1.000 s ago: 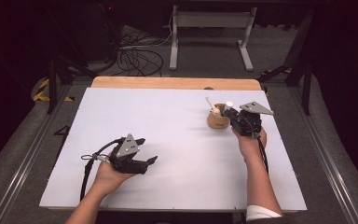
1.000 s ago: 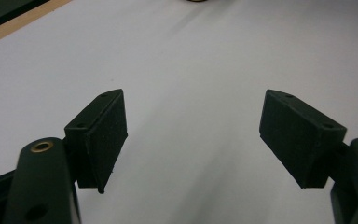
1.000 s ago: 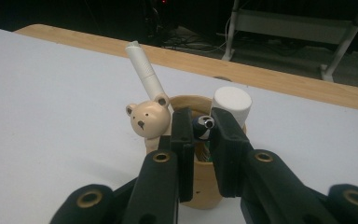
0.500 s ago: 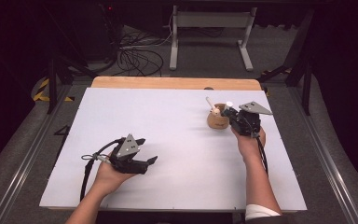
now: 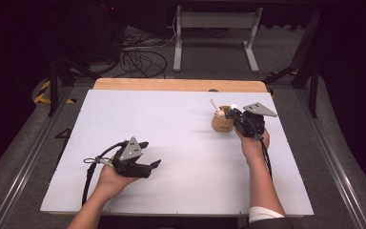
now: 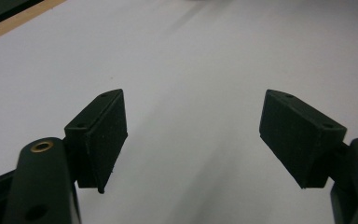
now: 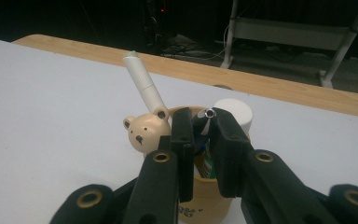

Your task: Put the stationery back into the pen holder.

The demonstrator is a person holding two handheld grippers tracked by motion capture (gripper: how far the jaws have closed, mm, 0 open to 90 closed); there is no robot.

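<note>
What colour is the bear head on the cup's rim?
Pale beige, with dark eyes and nose; the bear head shows best in the right gripper view.

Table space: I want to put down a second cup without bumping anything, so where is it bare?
The white table is bare across its far left, and through the middle between the left gripper and the brown pen cup. It is crowded at the cup, where the right gripper grips a pen.

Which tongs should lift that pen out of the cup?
Right. The right tongs are already shut on the pen in the cup; the left tongs sit open, far across the table.
</note>
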